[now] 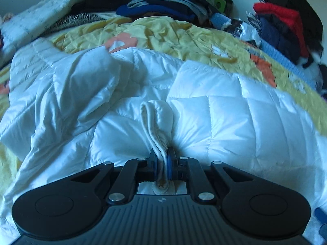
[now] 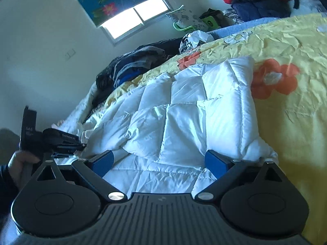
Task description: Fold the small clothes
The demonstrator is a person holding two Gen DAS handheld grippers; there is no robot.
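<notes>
A white quilted puffer garment [image 1: 224,112] lies spread and rumpled on the yellow flowered bedspread [image 1: 163,34]. My left gripper [image 1: 162,163] is shut on the garment's cream ribbed edge [image 1: 157,114], which loops out in front of the pads. In the right wrist view the same white garment [image 2: 184,112] lies under my right gripper [image 2: 159,161], which is open with its blue pads wide apart just above the fabric. The left gripper [image 2: 81,143] shows at the far left of that view, held by a hand.
Piles of dark, blue and grey clothes [image 1: 163,2] lie at the far side of the bed. A stack with a red garment [image 1: 284,14] sits at the right. A wall with a window [image 2: 132,16] stands beyond the bed.
</notes>
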